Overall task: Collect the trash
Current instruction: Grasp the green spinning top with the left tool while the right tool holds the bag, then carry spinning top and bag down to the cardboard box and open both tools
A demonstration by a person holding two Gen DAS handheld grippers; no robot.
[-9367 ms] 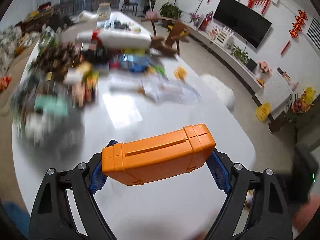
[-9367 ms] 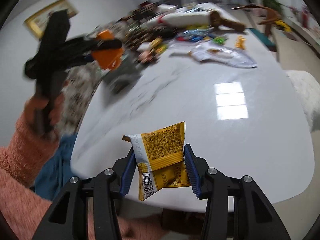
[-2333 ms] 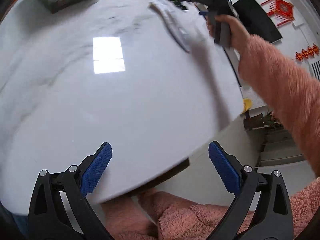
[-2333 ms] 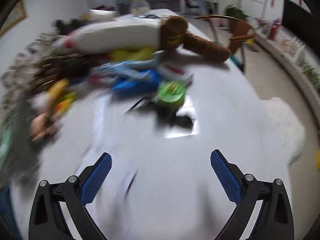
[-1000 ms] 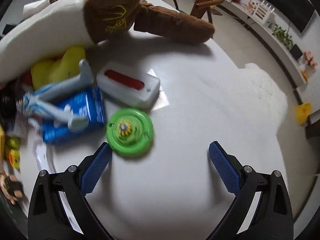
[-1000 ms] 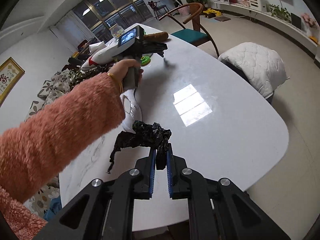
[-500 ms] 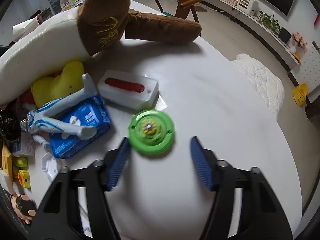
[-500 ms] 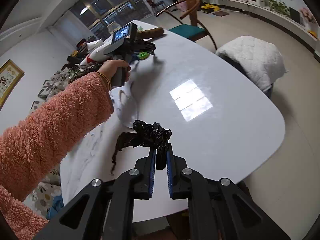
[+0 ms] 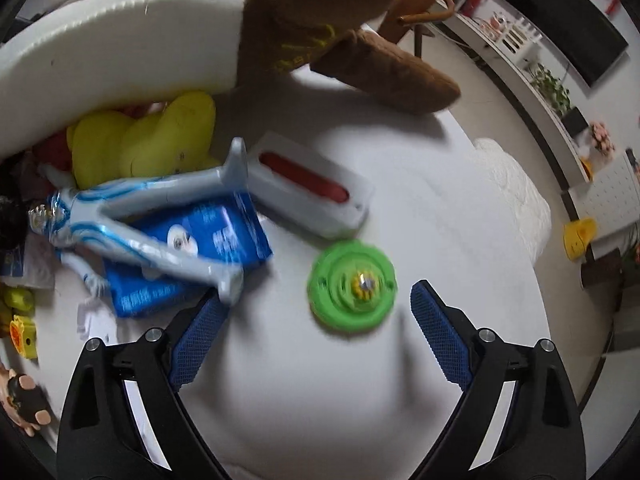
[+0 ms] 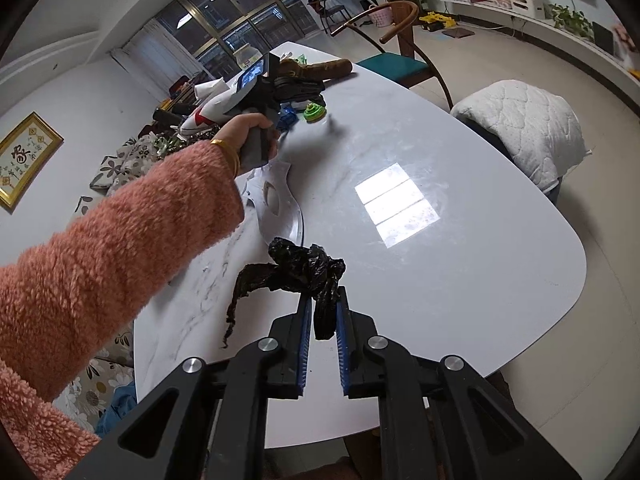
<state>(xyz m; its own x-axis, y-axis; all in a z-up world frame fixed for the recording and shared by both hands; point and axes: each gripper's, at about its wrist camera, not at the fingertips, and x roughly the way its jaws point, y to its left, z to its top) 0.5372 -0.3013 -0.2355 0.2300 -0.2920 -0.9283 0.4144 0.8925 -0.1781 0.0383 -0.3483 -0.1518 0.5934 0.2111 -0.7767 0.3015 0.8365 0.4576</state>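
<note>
1. Since half a second back, the left gripper (image 9: pixel 316 336) has spread its jaws again after narrowing in on the green spinning-top disc (image 9: pixel 352 282); they're opening, nearly full width now, nothing pinched between the blue pads (image 9: pixel 196 344).
2. That green disc sits on the white table (image 9: pixel 320 400) just ahead of the fingertips, nearer the right-hand finger, not touched by either pad as far as I can see. It's a bit blurred.
3. Just behind the disc: a white case with a red strip (image 9: pixel 310 188), a blue packet (image 9: pixel 188 256) with a silver-blue action figure (image 9: pixel 148 220) lying across it, and a big brown-and-white plush (image 9: pixel 200 28) further back.
4. Right gripper (image 10: pixel 322 316) is nearly closed, jaws easing open slightly, pads pressing a strand of the crumpled black plastic bag (image 10: pixel 300 268), which bunches up past the fingertips over the near table.
5. From the right wrist view, a pink fuzzy sleeve (image 10: pixel 120 248) reaches across to the far clutter.
</note>
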